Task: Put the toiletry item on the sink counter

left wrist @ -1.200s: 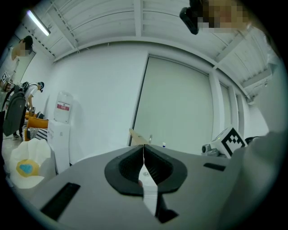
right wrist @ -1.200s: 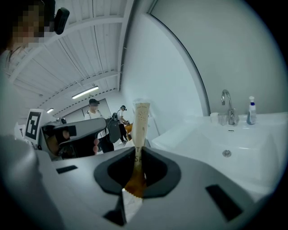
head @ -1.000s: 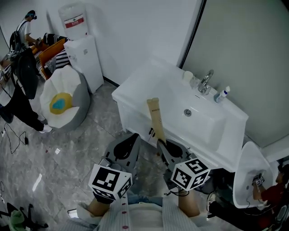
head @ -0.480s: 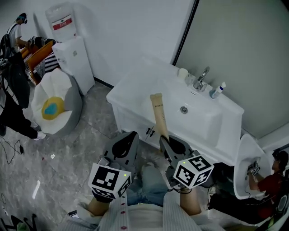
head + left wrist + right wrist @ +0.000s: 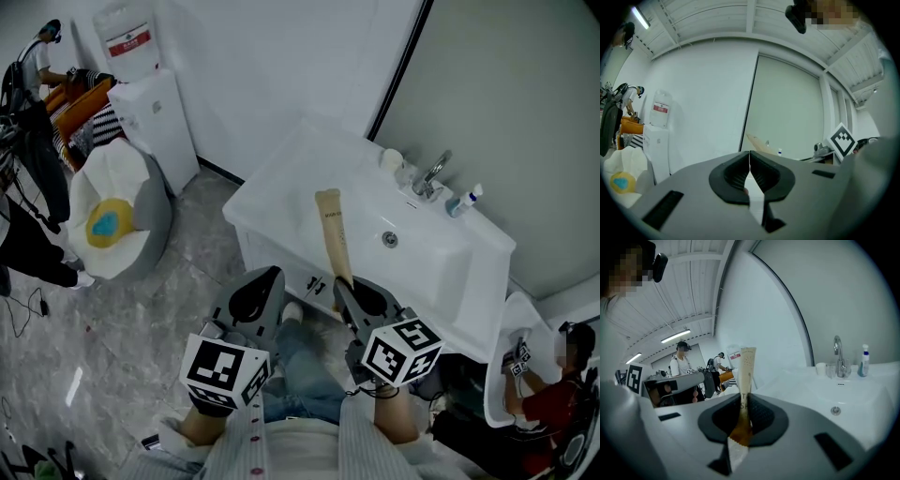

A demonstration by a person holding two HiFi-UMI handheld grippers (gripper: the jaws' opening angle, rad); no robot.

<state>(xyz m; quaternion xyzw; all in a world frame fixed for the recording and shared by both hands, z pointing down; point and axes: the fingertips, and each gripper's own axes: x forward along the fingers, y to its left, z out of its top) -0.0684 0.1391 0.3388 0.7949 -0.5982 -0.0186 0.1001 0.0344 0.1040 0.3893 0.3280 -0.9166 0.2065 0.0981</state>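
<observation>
We are gripping a slim beige tube (image 5: 334,234) in the right tongs (image 5: 352,287), its flat end pointing away from them over the white sink counter (image 5: 281,183).

Here's the right gripper (image 5: 349,284), clamped on the lower end of a tall beige toiletry tube (image 5: 330,228) that slants up over the front edge of the white sink surface (image 5: 281,178). Just beside it, the left gripper (image 5: 265,279) hangs over the grey marble floor (image 5: 159,319), jaws drawn together. Back by the basin stands a chrome faucet (image 5: 431,173), with a small white cup (image 5: 391,159) to its left and a small white bottle with a blue cap (image 5: 465,200) to its right.
</observation>
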